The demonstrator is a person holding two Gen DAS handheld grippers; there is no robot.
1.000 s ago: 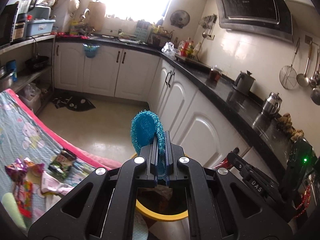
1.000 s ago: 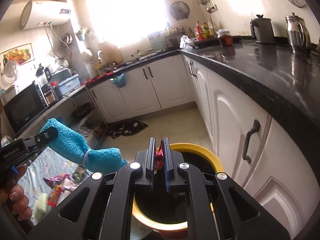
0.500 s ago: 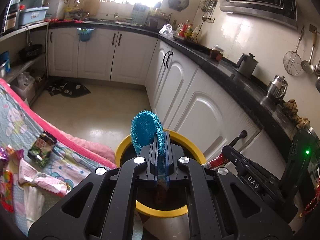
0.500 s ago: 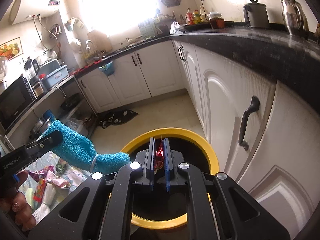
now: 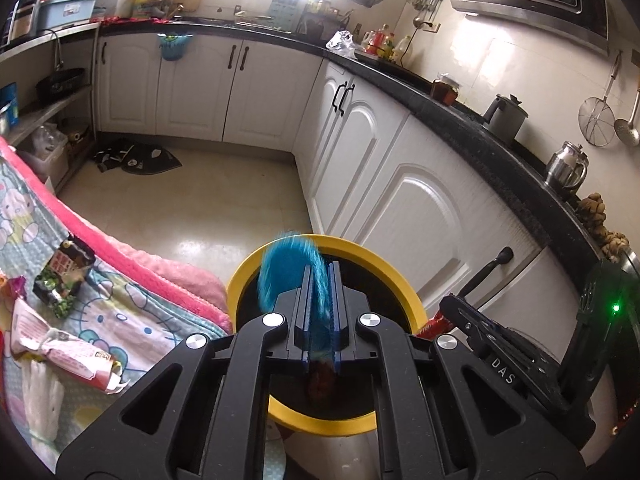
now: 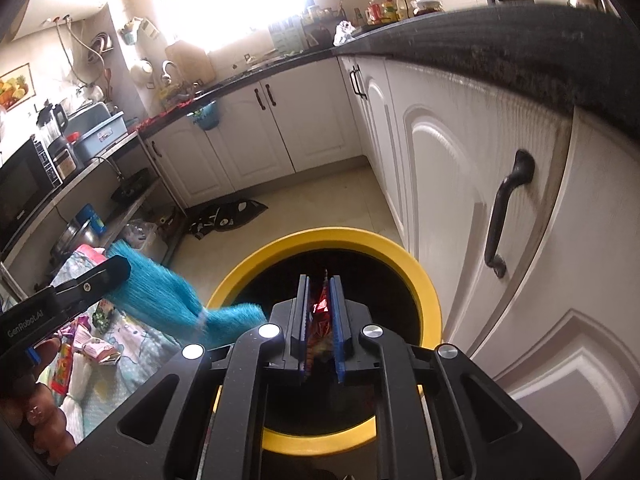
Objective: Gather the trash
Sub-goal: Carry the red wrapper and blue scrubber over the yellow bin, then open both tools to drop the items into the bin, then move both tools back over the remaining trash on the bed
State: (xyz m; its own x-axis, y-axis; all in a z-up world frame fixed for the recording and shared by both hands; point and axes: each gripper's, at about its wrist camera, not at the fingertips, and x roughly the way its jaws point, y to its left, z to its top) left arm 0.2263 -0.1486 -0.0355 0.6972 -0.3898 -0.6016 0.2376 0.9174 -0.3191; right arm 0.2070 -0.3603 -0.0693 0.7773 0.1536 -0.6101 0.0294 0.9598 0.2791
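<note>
Wrappers and a torn pink packet lay on the cartoon-print blanket at the far left, well apart from the bin, so by my reading a good share of the collecting was left to do. Just right of the blanket's pink edge stood the yellow-rimmed bin, its dark mouth open and unobstructed.

Over that mouth the left gripper was clamped on a blue fuzzy cloth, whose free end curled up and forward above the near-left part of the rim. Further right, the right gripper was pinched together on a red foil wrapper, held directly above the bin's opening. Both pieces looked ready to be let go; neither was in the bin yet.

Room was tight on the right: the white cabinet doors stood just beside the bin, a black handle jutted out near the right gripper, and the dark countertop overhung above. Toward the left and ahead, the floor lay open, giving the easier way back to the blanket. The two grippers sat near each other over one opening, so I judged they could brush when released or withdrawn.
</note>
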